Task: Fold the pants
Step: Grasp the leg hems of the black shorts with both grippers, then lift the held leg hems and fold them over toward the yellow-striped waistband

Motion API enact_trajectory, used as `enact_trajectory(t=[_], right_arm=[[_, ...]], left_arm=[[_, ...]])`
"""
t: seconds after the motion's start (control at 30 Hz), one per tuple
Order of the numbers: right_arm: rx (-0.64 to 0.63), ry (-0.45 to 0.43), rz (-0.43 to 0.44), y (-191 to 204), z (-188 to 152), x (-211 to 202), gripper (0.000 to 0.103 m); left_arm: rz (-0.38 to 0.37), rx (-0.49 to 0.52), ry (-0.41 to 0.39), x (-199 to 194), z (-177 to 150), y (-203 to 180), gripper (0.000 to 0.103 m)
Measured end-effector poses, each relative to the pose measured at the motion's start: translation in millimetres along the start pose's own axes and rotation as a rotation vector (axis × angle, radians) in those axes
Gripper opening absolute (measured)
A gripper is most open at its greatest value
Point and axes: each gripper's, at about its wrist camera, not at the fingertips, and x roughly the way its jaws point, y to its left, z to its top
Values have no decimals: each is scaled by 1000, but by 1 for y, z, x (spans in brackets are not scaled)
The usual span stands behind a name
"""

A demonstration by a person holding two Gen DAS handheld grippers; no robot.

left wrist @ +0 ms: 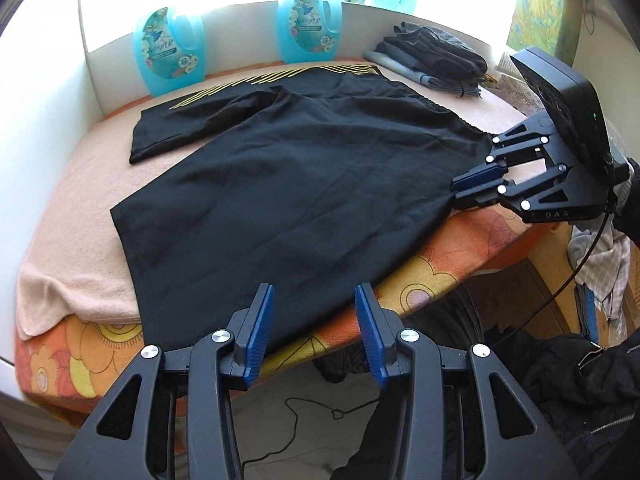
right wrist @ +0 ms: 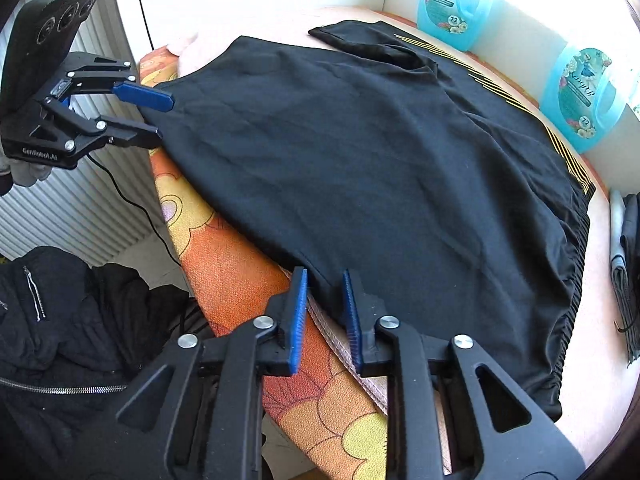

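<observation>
Black shorts-like pants [left wrist: 288,184] with yellow stripes lie spread on the table, one leg folded across the other; they also show in the right wrist view [right wrist: 380,168]. My left gripper [left wrist: 315,320] is open, its blue pads on either side of the near hem at the table's front edge; in the right wrist view it [right wrist: 166,118] sits at the hem corner. My right gripper [right wrist: 325,308] is open with its pads around the pants' near edge close to the waistband; in the left wrist view it [left wrist: 460,188] sits at the waist corner.
The table has an orange flowered cover [left wrist: 440,276] and a peach towel [left wrist: 72,216]. Two blue detergent bottles [left wrist: 168,52] [left wrist: 308,24] stand at the back. A pile of dark folded clothes [left wrist: 436,60] lies at the back right. A radiator [right wrist: 80,208] is beside the table.
</observation>
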Motion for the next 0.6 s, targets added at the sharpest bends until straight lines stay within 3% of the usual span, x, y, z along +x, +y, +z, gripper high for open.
enact_trajectory(t=[0.27,0.43,0.5,0.53,0.6], right_arm=[[21,-41,-15,-9,12,-7,5],[66,-61,-13,-19,17,-9,5],[77,-67,-1,-22,18,-8,5],[77,-68,-1,-22,18,-8,5],[71,-68,-5,-21,17,-8,5]], left_arm=[[24,82,23,16,3,-11,41],[18,53,30,23,3,-4,41],[14,43,23,23,4,-1,29],[16,43,19,23,5,-1,9],[26,45,11,24,5,0,7]])
